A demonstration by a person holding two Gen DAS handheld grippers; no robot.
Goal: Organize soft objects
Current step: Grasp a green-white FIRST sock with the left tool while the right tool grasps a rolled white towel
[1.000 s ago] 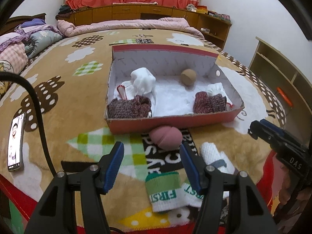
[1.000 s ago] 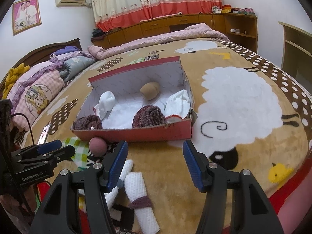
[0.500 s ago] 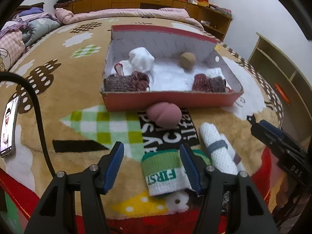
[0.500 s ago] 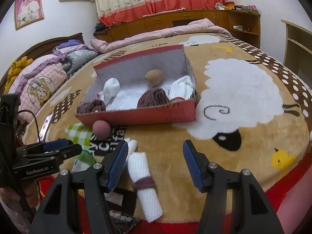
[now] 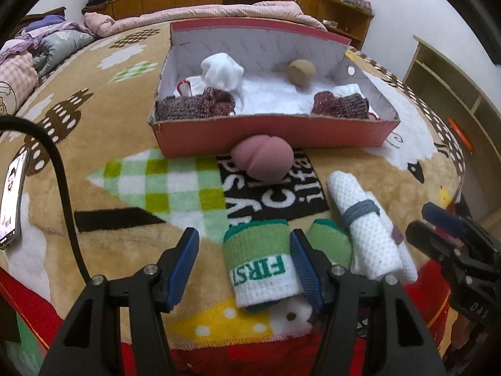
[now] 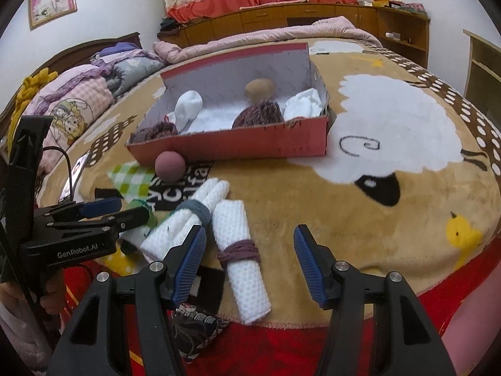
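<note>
Left wrist view: I have my left gripper (image 5: 244, 266) held low over the near edge of the blanket (image 5: 94, 144), pointing toward the red box (image 5: 275, 134). Its blue fingers are spread wide, and the rolled green-and-white sock (image 5: 261, 266) marked "FIRST" lies between them, close against the right finger; I cannot tell whether that finger touches it. A second green roll (image 5: 328, 244) sits just to the right of that finger. Beyond it lies a white waffle towel roll (image 5: 363, 219) banded in grey-blue. A pink ball (image 5: 264, 159) rests on the blanket just in front of the box's near wall. Inside the box I see white socks, two dark knitted bundles and a tan ball (image 5: 301, 72). A phone (image 5: 12, 200) lies at the left edge.

From the right wrist view, my right gripper (image 6: 250, 260) hangs above the blanket edge, angled down, its fingers parted and gripping nothing. A second white towel roll (image 6: 242, 257), tied with a maroon band, lies between them nearer the left finger. The left gripper shows at the far left.
</note>
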